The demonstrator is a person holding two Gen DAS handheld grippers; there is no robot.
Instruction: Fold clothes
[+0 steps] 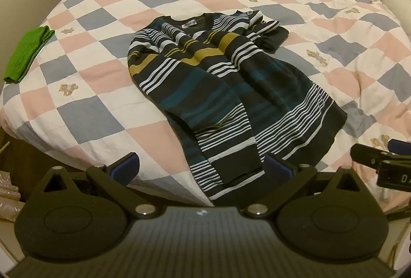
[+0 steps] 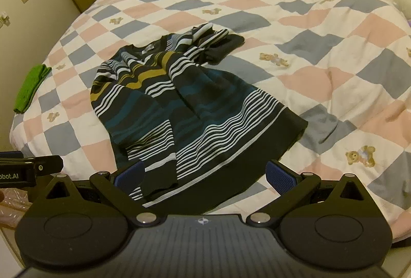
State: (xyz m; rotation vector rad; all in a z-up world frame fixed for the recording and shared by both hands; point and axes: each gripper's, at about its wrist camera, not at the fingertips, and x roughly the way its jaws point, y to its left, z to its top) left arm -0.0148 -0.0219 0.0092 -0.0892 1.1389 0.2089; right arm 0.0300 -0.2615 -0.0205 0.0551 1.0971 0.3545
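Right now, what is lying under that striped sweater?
The striped sweater lies on a checked quilt that shows on all sides. Its own sleeves are folded across its front. Whether anything else sits beneath it cannot be seen, since the fabric covers it.

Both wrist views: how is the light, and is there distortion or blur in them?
Left wrist view: warm, dim yellowish light; the fisheye bends the quilt into a dome, corners go dark, and the striped sweater is fairly sharp. Right wrist view: same warm cast and curving; the green cloth at the edge looks soft, with no strong glare.
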